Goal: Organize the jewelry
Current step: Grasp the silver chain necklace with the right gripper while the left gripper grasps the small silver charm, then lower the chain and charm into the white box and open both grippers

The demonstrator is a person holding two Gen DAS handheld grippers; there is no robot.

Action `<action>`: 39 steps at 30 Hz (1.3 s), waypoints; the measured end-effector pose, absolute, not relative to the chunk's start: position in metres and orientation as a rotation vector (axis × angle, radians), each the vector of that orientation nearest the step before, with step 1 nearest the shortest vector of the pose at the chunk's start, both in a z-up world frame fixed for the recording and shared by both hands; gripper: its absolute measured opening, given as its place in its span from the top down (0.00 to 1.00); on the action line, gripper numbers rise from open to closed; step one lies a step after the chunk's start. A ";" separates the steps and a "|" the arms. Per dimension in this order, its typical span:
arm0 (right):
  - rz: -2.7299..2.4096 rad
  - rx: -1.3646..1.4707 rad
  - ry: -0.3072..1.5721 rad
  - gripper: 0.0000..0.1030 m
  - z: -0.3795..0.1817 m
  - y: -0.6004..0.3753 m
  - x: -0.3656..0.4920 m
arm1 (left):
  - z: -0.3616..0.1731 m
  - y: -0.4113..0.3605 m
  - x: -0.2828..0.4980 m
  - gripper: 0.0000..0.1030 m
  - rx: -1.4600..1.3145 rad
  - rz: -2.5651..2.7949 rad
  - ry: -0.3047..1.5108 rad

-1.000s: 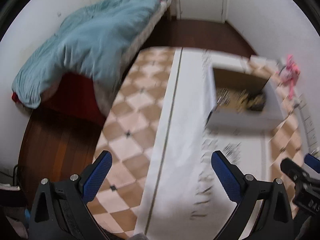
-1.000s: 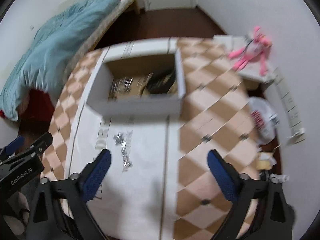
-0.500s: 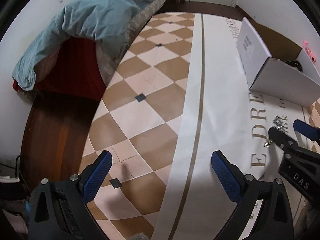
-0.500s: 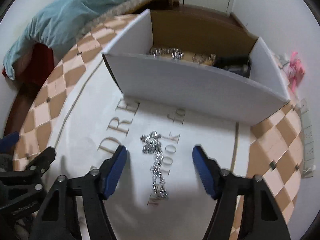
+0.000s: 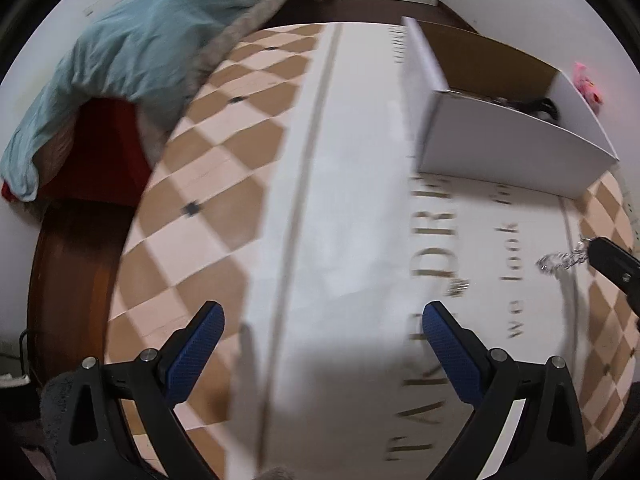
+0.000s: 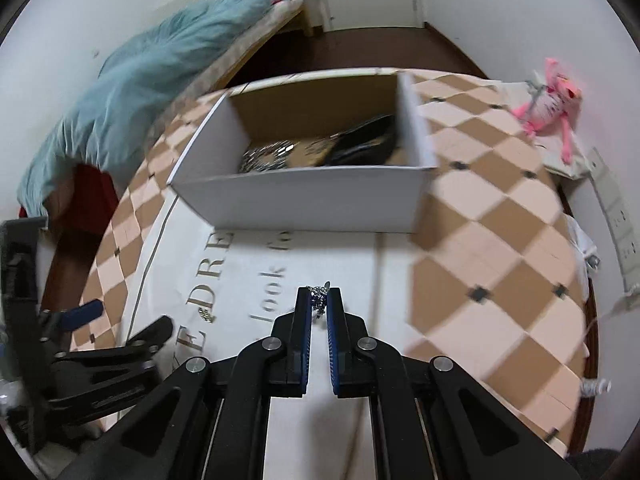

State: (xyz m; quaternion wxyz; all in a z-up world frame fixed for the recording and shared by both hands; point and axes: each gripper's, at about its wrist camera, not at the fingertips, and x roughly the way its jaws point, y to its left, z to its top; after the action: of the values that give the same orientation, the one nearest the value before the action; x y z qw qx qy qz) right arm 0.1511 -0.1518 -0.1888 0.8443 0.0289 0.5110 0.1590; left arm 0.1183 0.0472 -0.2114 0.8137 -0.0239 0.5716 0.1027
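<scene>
Left wrist view, from left to right: a blue blanket (image 5: 132,40) is heaped over a red-sided bed at the far left, then a brown and cream checkered surface, then a white sheet printed with large letters (image 5: 360,200). Your left gripper (image 5: 320,320) hangs over that sheet with its blue pads spread wide and nothing between them. Further right stands an open white box (image 5: 508,144) with a brown cardboard inside. At the right edge, a silver chain (image 5: 560,261) dangles from the dark tip of your right gripper. One small silver piece (image 5: 458,289) lies alone on the sheet, just beyond your left gripper's right-hand pad.

Right wrist view, left to right: your left gripper shows as a dark frame at the left edge. In the centre, your right gripper (image 6: 319,300) has just been closing, and its blue pads now stand narrow, pinching the chain (image 6: 319,295) at their tips. Beyond it the box (image 6: 304,196) holds a silvery heap and a dark item. A pink plush toy (image 6: 550,98) lies far right.

The step in hand looks like carrying the chain to the box. Only the tips seem to hold it, so keep the squeeze steady and lift slowly. The chain will swing, so raise it well clear of the box's near wall before you cross over. Lower it inside, then release. The stray piece on the sheet looks like a fair next target for your open left gripper.
</scene>
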 end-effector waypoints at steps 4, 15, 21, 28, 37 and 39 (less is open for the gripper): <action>0.303 0.101 1.075 0.93 -0.184 -0.175 0.145 | -0.216 0.027 0.127 0.02 -0.042 0.194 1.220; 0.242 0.139 1.109 0.93 -0.204 -0.194 0.143 | -0.215 0.001 0.133 0.68 -0.002 0.085 1.144; 0.251 0.145 1.085 0.93 -0.191 -0.195 0.144 | -0.214 -0.002 0.132 0.94 -0.025 0.044 1.144; 0.309 0.167 1.005 0.93 -0.141 -0.190 0.149 | -0.186 -0.002 0.127 0.94 -0.080 -0.004 1.113; 0.404 0.152 0.892 0.93 -0.063 -0.179 0.186 | -0.101 0.015 0.175 0.94 -0.140 -0.083 1.004; 0.417 0.146 0.892 0.93 -0.057 -0.174 0.199 | -0.089 0.021 0.192 0.94 -0.135 -0.086 0.993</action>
State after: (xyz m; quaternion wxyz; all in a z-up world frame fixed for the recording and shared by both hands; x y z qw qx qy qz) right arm 0.1986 -0.1743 -0.0571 0.8787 0.0699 0.4277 0.2001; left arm 0.1916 0.0210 -0.0891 0.8763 -0.0645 0.4757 -0.0413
